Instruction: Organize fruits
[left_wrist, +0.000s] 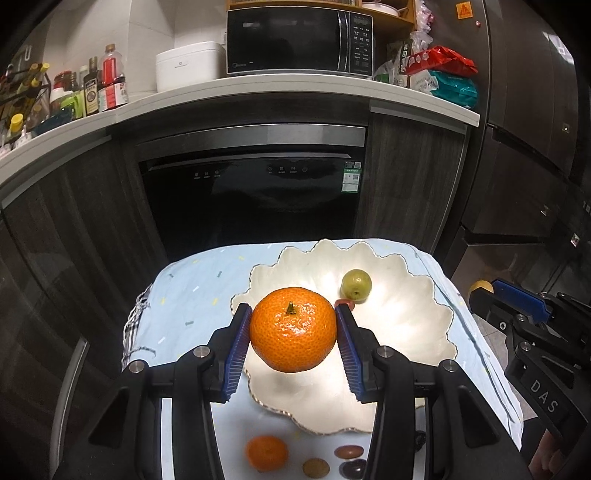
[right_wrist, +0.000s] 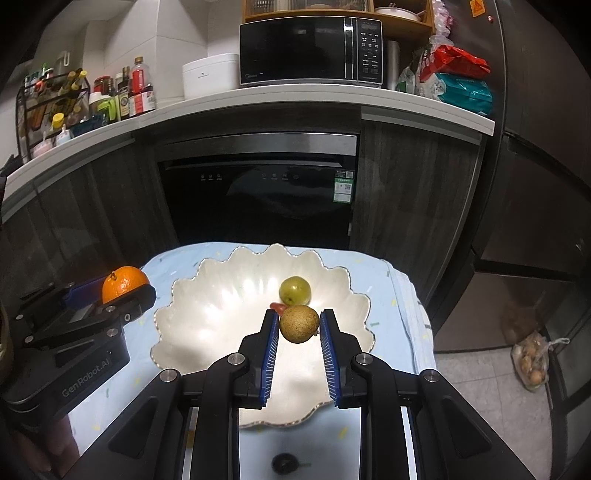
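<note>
Two hand-held grippers carry fruit above a scalloped white bowl (right_wrist: 177, 314) that stands on a low table under a pale blue cloth (left_wrist: 192, 280). The left gripper (left_wrist: 293, 328) pinches a mandarin (left_wrist: 293, 330) by its sides, stem upward, the blue ribbed pads (left_wrist: 236, 350) pressed against the peel at either flank; the fruit hangs over the near left rim of the bowl. The right gripper (right_wrist: 299, 326) has its jaws drawn nearly together on a small brownish, speckled round fruit (right_wrist: 299, 324), held near the tips and poised above the middle of the bowl. The step in hand appears to be delivery of both fruits into the bowl. To do it well, each gripper would best be lowered until its fruit is close above the glossy floor before the jaws part, since a round fruit dropped from height may roll or bounce over the shallow wavy rim; the mandarin should first be brought further inward from the rim. The releases are better made well apart from each other and from what already lies there. The bowl holds a small green round fruit (right_wrist: 294, 290) toward its far side and, just beside it, a small red fruit (right_wrist: 277, 305), largely hidden behind the right gripper's load. The rest of the bowl's floor is bare. Behind stand a dishwasher (right_wrist: 258, 195) and a counter (right_wrist: 258, 96).
</note>
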